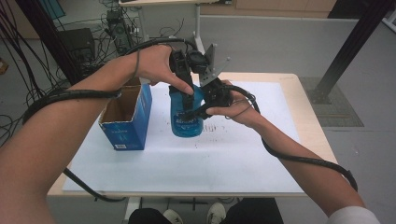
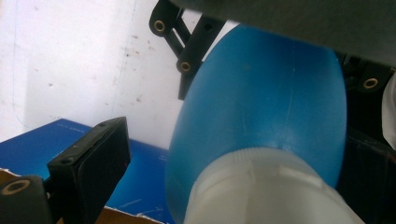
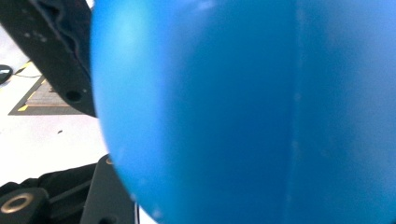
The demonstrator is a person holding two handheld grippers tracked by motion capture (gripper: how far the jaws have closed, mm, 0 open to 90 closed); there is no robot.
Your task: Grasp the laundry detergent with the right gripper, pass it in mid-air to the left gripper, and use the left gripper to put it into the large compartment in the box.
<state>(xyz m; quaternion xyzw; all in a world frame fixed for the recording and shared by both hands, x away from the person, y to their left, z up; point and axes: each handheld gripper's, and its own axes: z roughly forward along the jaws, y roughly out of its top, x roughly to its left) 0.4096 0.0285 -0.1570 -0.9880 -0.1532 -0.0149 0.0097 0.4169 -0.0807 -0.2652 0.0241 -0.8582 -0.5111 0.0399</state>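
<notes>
With the right gripper point(image 1: 212, 100) clamped on the smooth blue plastic bottle point(image 1: 187, 119) and the left gripper point(image 1: 187, 88) spread around its neck, the rounded body could slip and tip toward the open blue cardboard box point(image 1: 127, 122).

A blue plastic bottle point(image 1: 187, 122) is held over the white sheet on the desk, just to the right of an open blue cardboard box. Its rounded body is smooth and glossy, with a label of pale print low on the side facing the person, and it stands roughly upright with a slight tilt. In the left tool view the bottle point(image 2: 261, 112) narrows to a wide, whitish, ribbed neck point(image 2: 266, 186), seen close up.
</notes>
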